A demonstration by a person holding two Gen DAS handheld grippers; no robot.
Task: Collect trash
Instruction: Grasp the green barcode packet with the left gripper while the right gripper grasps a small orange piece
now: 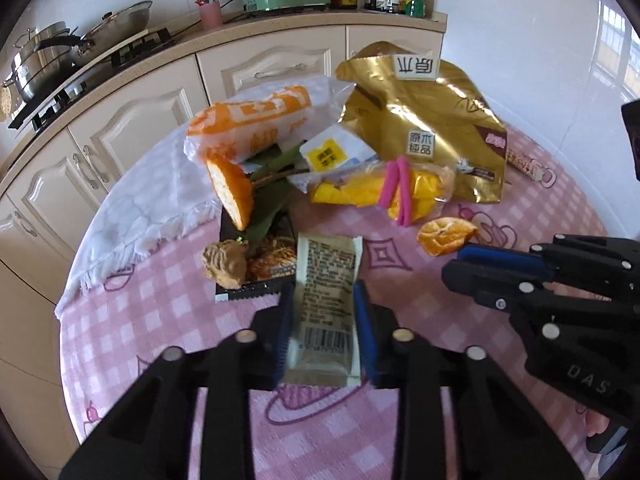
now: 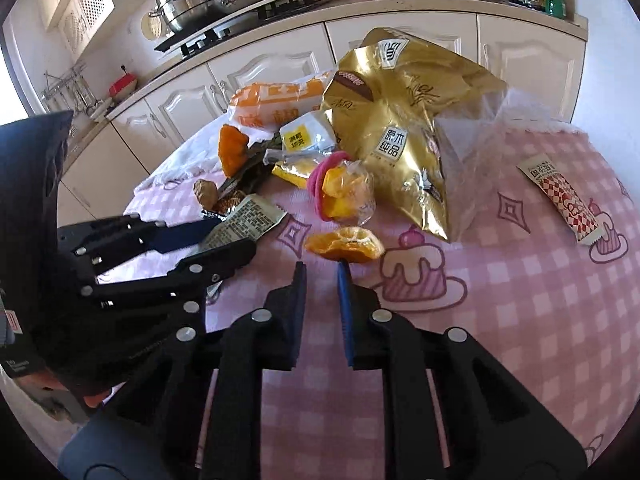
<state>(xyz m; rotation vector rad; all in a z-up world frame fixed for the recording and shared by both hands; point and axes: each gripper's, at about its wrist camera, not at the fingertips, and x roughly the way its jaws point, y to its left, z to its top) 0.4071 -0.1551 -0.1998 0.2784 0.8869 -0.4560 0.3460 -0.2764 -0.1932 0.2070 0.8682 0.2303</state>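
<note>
My left gripper is shut on a pale printed snack wrapper and holds it over the pink checked tablecloth; the wrapper also shows in the right wrist view. My right gripper is open and empty, its tips just short of an orange peel, which also shows in the left wrist view. Beyond lies a trash pile: a gold foil bag, an orange-and-white bag, a clear bag with yellow contents and a pink band, an orange slice, a crumpled brown lump.
A red-checked sachet lies alone on the cloth at the right. A clear plastic bag leans by the gold bag. A white towel hangs over the table's left edge. Cream cabinets and a counter with pots stand behind.
</note>
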